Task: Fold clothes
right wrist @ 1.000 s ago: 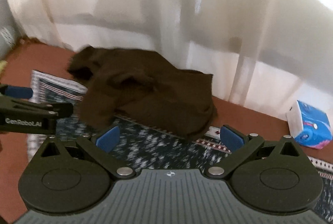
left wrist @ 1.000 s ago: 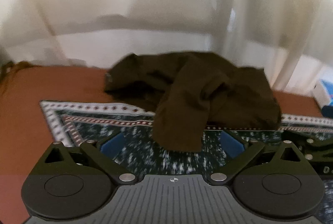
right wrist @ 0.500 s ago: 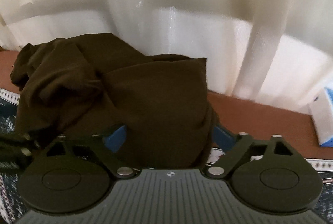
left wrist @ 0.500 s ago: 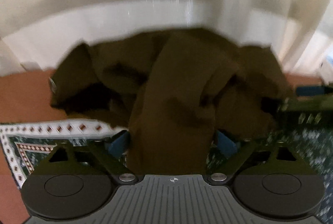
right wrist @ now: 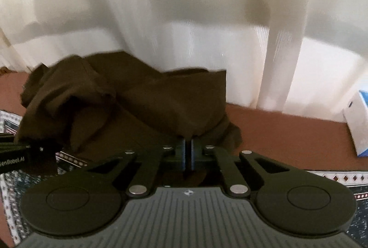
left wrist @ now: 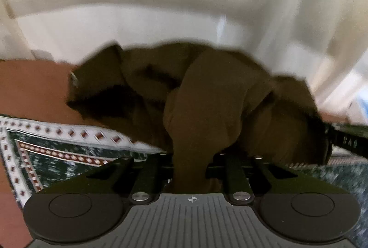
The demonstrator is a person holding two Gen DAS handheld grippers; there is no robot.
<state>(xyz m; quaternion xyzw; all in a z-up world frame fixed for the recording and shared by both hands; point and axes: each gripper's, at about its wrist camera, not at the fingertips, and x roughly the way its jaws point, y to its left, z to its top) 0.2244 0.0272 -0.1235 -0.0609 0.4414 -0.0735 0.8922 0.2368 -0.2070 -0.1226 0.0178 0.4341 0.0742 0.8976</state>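
Left wrist: left tongs (left wrist: 189, 169) closed on a hanging fold of the brown garment (left wrist: 207, 105), which lies crumpled at the rug's (left wrist: 46, 151) far edge, partly on the brown floor (left wrist: 30, 86). Soft, light, limp; likely bunches, so corners or hems make better holds.

Right wrist: right tongs (right wrist: 188, 156) pinch the garment's (right wrist: 142, 100) near right edge. White curtain (right wrist: 184, 6) behind, box (right wrist: 357, 123) at right.

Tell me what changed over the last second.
Both grippers moved forward to the crumpled dark brown garment and closed on it: the left gripper on a hanging fold, the right gripper on its near edge. The garment remains bunched on the patterned rug; the white curtain is unchanged.
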